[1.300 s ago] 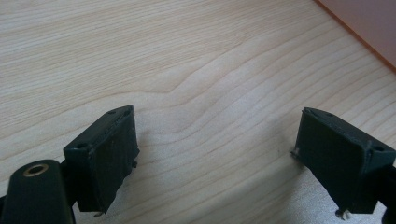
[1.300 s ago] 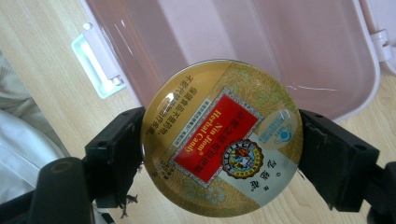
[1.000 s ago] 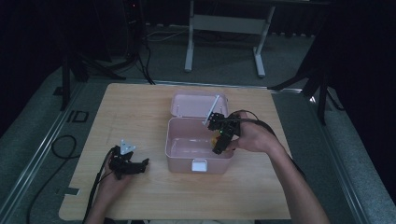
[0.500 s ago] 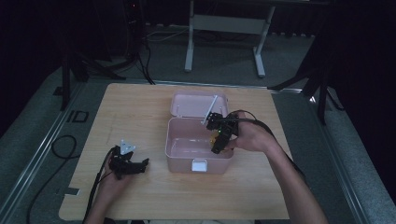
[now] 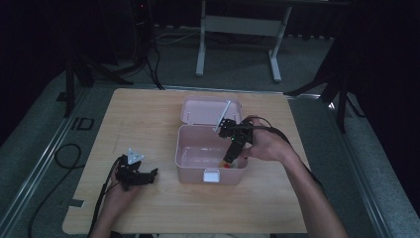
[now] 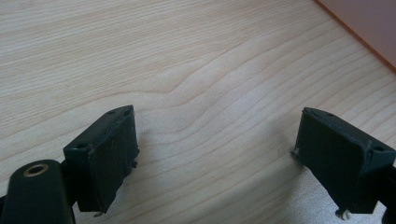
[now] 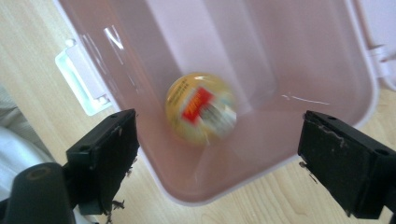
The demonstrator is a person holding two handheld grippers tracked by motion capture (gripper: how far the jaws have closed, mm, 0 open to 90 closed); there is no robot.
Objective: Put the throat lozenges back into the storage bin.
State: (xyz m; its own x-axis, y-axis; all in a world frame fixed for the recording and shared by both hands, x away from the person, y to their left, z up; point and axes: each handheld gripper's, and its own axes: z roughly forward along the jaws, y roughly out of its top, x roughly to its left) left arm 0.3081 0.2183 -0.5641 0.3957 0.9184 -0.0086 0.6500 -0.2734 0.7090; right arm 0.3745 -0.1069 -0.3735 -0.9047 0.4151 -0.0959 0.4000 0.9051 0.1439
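A light wooden table [image 5: 163, 114] with rounded corners stands on a grey carpeted floor [image 5: 376, 163] in a dim room whose far side is lost in darkness. Beyond the table's far edge stands a pale metal frame [image 5: 237, 25] on two feet. Left of the table, black cables [image 5: 64, 153] lie looped on the floor.

Dark lab: lone wooden table [image 5: 148, 114], floor cables [image 5: 67, 153], stands [image 5: 237, 25].
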